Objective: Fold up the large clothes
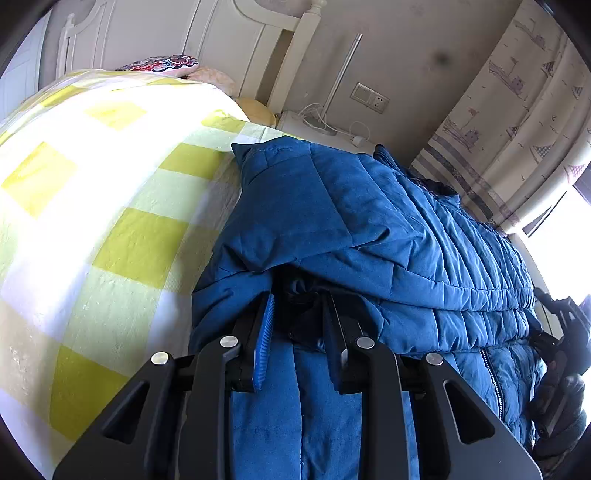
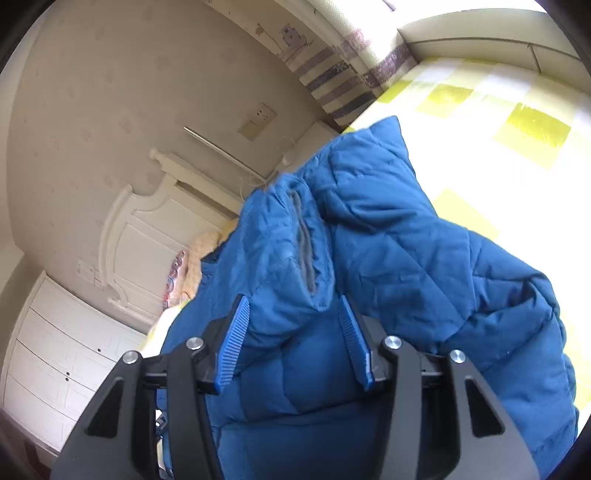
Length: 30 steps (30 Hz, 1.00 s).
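Observation:
A large blue quilted jacket [image 1: 351, 229] lies bunched on a bed with a yellow and white checked cover [image 1: 92, 206]. My left gripper [image 1: 299, 299] has its jaws around a dark fold at the jacket's near edge, with fabric between the fingers. My right gripper [image 2: 291, 306] has its jaws around a padded fold of the same jacket [image 2: 406, 258], near a grey-lined sleeve opening. The right gripper also shows in the left wrist view [image 1: 561, 332], at the jacket's right side by the zipper.
A white headboard [image 1: 207, 33] and pillows [image 1: 166, 64] lie beyond the jacket. A white nightstand [image 1: 325, 129] with a lamp pole and cables stands by the wall. Curtains [image 1: 509, 122] hang at the right. A white dresser [image 2: 62, 354] stands by the bed.

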### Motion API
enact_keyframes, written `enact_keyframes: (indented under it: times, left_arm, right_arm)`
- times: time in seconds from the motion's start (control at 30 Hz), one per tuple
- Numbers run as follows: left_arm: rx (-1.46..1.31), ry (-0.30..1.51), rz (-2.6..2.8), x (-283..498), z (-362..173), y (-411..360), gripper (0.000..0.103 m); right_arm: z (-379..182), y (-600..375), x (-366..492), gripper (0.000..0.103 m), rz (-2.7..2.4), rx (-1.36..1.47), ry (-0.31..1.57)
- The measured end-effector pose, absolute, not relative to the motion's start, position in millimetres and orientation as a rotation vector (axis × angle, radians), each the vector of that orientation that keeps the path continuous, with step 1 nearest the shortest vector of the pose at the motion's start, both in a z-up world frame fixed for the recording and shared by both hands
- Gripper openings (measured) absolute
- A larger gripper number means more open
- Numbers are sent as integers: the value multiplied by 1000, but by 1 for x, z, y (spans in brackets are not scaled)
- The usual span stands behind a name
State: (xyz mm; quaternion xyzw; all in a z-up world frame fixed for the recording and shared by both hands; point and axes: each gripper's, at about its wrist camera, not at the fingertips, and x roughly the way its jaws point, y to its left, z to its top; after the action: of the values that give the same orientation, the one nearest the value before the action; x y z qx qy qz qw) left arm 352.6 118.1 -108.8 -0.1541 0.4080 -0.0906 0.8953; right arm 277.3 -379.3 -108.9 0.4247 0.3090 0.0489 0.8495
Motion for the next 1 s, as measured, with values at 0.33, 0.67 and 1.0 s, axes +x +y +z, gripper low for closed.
enact_keyframes:
  times: [0.33,0.67,1.0]
  left_arm:
    - [-328,845,-192,354,-109,119,25]
    - [-329,843,-194,354,-110,119,25]
    - [-331,844,-195,354,-110,120,25]
  right_arm:
    - [-72,-350,256,13,138,769,566]
    - [-102,-360,223,34,25,809,760]
    - [-29,-282,267,43,-40,159,620]
